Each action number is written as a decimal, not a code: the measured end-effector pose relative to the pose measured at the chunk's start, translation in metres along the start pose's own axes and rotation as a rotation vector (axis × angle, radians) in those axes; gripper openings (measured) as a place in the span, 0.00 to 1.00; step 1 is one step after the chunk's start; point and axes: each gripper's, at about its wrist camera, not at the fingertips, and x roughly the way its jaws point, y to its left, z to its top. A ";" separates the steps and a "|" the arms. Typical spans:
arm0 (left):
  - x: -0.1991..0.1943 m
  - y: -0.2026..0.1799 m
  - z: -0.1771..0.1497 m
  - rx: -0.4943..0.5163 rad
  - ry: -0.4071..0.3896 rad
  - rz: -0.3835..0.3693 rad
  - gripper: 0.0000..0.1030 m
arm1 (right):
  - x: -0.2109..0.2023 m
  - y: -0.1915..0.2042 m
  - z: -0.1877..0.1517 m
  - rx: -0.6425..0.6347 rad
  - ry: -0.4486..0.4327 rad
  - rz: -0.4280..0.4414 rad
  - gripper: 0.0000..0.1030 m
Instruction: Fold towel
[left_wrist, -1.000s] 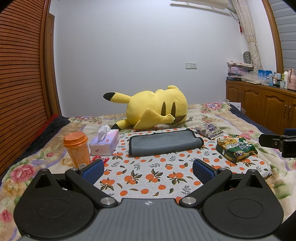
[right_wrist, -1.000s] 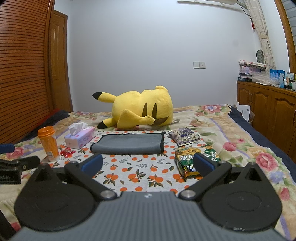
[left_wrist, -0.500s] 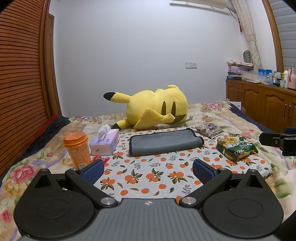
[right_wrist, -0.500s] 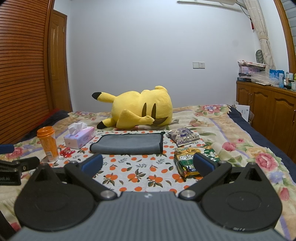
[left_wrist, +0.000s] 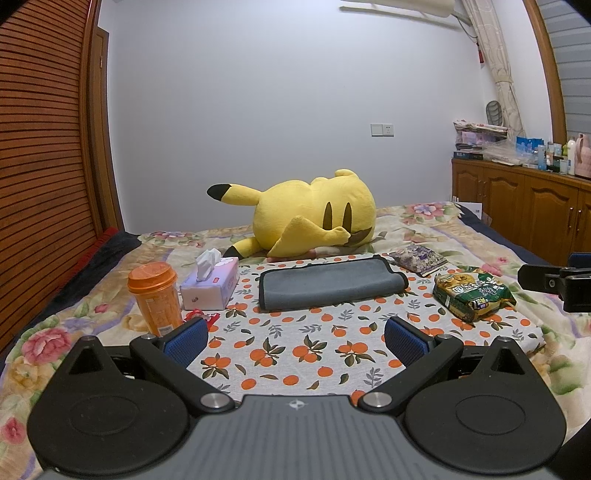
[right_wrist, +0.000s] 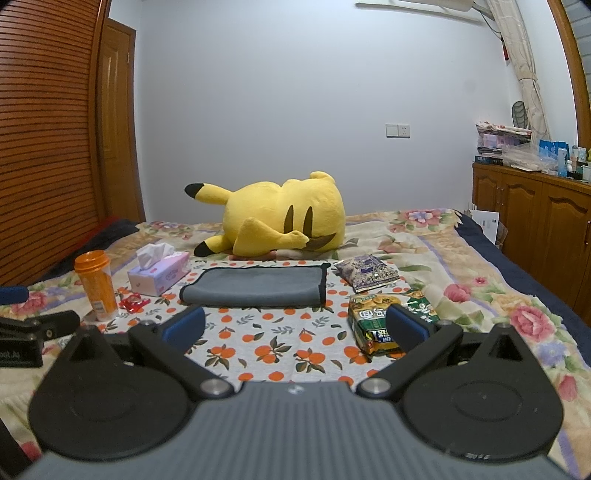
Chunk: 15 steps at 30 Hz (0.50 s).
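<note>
Towel: grey microfibre towel with black edging (left_wrist: 330, 284) lies on the orange-print cloth (left_wrist: 295, 354), already doubled into a long strip, well ahead of both grippers
Left gripper (left_wrist: 295, 341): blue pads spread wide, holding nothing; hovers near the cloth's front edge
Right gripper (right_wrist: 295, 328): also spread and empty; green snack packet (right_wrist: 384, 325) sits just behind its right finger
Change: almost none over the last second; both views barely shift, towel untouched
Meaning: probably a pause, either before another fold or after the last
Neighbours: orange lidded cup (left_wrist: 157, 295); pink tissue box (left_wrist: 210, 286); yellow plush toy (left_wrist: 310, 214) beyond
</note>
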 end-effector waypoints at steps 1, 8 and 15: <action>0.000 0.000 0.000 0.000 0.000 0.001 1.00 | 0.000 0.000 0.000 0.000 0.001 0.000 1.00; 0.000 0.000 0.000 0.000 -0.001 0.001 1.00 | 0.000 0.000 0.000 0.000 0.000 -0.001 1.00; 0.000 0.001 0.000 0.000 -0.001 0.000 1.00 | 0.000 0.000 0.000 0.000 0.001 -0.001 1.00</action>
